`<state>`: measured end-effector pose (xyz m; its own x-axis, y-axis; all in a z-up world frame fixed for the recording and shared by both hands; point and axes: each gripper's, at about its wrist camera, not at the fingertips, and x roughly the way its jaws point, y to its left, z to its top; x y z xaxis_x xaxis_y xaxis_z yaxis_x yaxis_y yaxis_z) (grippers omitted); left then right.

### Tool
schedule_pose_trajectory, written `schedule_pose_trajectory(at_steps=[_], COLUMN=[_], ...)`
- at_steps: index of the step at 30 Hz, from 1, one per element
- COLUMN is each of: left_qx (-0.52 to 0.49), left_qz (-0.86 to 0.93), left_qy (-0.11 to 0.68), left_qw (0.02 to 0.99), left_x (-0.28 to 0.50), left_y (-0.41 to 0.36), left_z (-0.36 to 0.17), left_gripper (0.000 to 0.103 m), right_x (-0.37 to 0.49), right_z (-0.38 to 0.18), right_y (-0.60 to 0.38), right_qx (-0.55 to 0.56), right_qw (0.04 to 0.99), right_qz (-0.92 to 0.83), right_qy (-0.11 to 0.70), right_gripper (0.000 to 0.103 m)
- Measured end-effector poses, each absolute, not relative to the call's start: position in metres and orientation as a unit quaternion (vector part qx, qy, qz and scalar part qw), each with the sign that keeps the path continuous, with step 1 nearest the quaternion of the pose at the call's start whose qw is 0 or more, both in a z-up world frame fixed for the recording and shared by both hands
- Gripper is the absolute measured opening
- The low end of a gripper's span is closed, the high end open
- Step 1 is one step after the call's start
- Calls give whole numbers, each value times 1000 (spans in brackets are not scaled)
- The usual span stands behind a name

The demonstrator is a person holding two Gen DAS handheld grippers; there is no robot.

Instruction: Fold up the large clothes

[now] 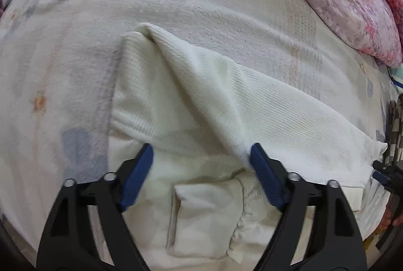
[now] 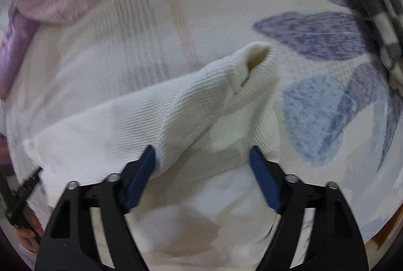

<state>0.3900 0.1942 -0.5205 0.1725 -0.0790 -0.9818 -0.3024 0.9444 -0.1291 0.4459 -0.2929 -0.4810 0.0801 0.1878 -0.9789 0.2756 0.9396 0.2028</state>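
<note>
A: What do the tools look like?

B: The left gripper [image 1: 201,157] has two matte black arms shaped like open triangular frames, each ending in a dark blue, finely ribbed pad. A round silver screw head sits at each pivot, two per arm.

A: And the other one?

B: The right gripper [image 2: 202,159] is built the same: black cut-out frames, blue textured fingers [image 2: 141,179], and silver screws behind them.

Garment: cream knit sweater [image 1: 201,99], folded over on the bed [image 1: 75,31].
Left gripper [image 1: 201,157]: spread wide above the sweater's hem.
Quilt: pink floral [image 1: 352,1], beyond the sweater.
</note>
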Motion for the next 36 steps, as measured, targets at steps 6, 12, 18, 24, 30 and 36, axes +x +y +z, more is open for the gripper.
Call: schedule_pose_trajectory(at_steps=[6, 12, 18, 24, 30, 36], left_qx=[-116, -133, -160, -209, -249, -140], left_qz=[64, 70, 67, 105, 86, 65], left_qy=[637, 645, 650, 668, 678, 669], left_qw=[759, 749, 740, 706, 687, 728], left_x=[384, 396, 425, 457, 469, 466], left_y=[194, 216, 248, 283, 288, 256], left_z=[-500, -501, -504, -531, -563, -531], left_gripper=[90, 90, 90, 90, 91, 22], right_x=[442, 443, 473, 494, 491, 481], right_z=[-458, -474, -488, -526, -547, -523], right_y=[-319, -349, -367, -373, -366, -362], right_qx=[197, 185, 189, 235, 235, 243], right_qw=[713, 709, 692, 640, 621, 659], right_qz=[-47, -70, -66, -56, -74, -67], right_qy=[672, 677, 693, 730, 744, 708], right_gripper=[86, 86, 89, 92, 85, 28])
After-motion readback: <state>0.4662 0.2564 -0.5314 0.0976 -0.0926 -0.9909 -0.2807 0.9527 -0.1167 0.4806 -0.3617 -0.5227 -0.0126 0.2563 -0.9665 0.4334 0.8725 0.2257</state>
